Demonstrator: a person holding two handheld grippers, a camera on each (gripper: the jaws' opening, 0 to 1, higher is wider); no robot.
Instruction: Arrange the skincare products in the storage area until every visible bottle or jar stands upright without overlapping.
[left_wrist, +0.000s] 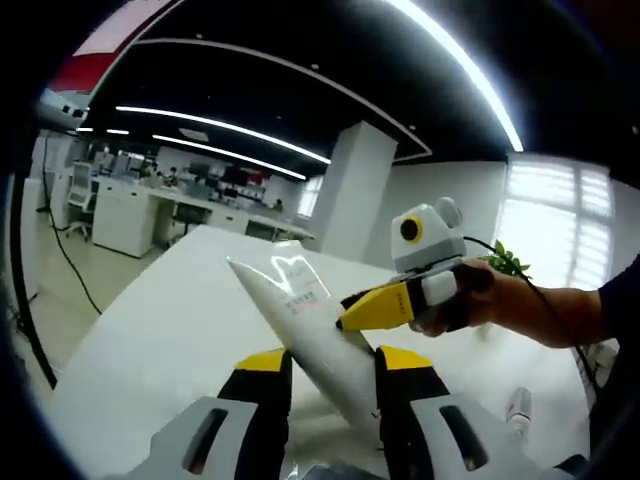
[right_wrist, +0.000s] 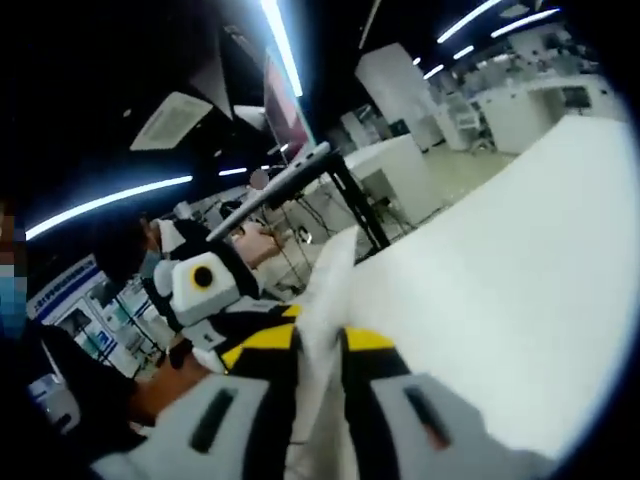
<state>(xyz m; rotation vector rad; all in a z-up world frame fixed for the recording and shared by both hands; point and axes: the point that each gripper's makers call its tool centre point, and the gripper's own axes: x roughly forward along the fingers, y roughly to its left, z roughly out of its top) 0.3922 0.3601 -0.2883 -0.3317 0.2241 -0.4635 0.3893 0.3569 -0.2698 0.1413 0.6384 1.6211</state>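
Both tools clamped on one white squeeze tube, held tilted in the air above the white worktop: left tool low on the body, right tool pinching mid-length. Mid-reorientation, by judgement; next: swing tube vertical, lower to worktop, then release one tool.

place: open-plan office / lab
ceiling: dark, long light strips
furniture: rows of white desks, chairs, monitors
structure: white pillar, big windows
work area: wide white surface
extras: potted plant
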